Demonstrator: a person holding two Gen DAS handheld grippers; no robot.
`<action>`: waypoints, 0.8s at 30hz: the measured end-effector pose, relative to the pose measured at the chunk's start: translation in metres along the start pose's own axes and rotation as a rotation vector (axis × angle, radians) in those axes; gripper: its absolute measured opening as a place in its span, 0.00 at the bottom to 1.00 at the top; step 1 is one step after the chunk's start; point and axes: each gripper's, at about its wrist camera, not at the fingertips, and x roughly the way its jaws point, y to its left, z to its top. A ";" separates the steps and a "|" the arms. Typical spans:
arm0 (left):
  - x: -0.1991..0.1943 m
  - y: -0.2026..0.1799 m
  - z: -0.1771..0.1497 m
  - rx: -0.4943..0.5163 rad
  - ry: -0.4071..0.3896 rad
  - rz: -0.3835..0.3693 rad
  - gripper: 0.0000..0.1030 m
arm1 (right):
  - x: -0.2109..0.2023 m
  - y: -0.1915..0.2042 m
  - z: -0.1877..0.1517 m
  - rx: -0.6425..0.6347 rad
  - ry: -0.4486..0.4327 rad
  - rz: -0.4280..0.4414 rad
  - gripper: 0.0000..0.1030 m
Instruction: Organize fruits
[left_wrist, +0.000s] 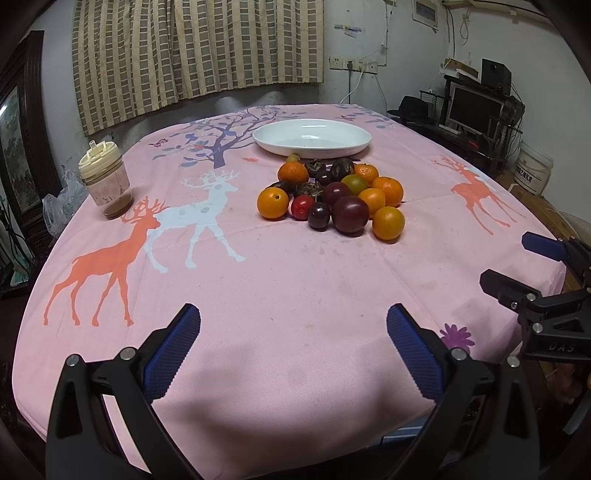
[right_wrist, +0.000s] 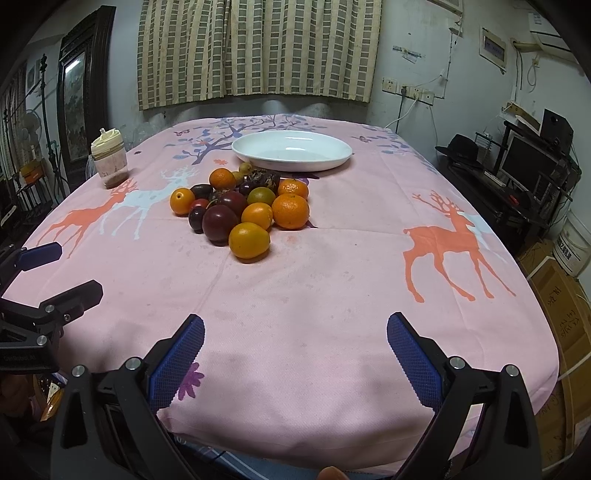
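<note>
A pile of fruit (left_wrist: 332, 195) lies mid-table: oranges, dark plums, a red tomato-like fruit, a green citrus and dark wrinkled fruits. It also shows in the right wrist view (right_wrist: 240, 206). Behind it stands an empty white oval plate (left_wrist: 312, 137), also in the right wrist view (right_wrist: 291, 149). My left gripper (left_wrist: 293, 325) is open and empty over the near table edge. My right gripper (right_wrist: 295, 332) is open and empty, beside the left one; it shows at the right of the left wrist view (left_wrist: 517, 258).
A lidded cup (left_wrist: 105, 181) with a spout stands at the far left of the pink deer-print tablecloth (left_wrist: 295, 277). Curtains hang behind the table. A desk with a monitor (right_wrist: 528, 166) and boxes stand to the right.
</note>
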 end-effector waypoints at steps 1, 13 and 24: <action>0.000 0.000 0.000 0.000 0.000 0.000 0.96 | 0.001 0.001 0.000 0.000 0.000 0.000 0.96; 0.000 0.000 -0.001 0.001 0.000 0.000 0.96 | 0.001 0.000 0.001 -0.001 0.000 0.001 0.96; 0.000 -0.001 -0.001 0.002 0.001 0.000 0.96 | 0.000 0.000 0.001 -0.002 0.001 0.000 0.96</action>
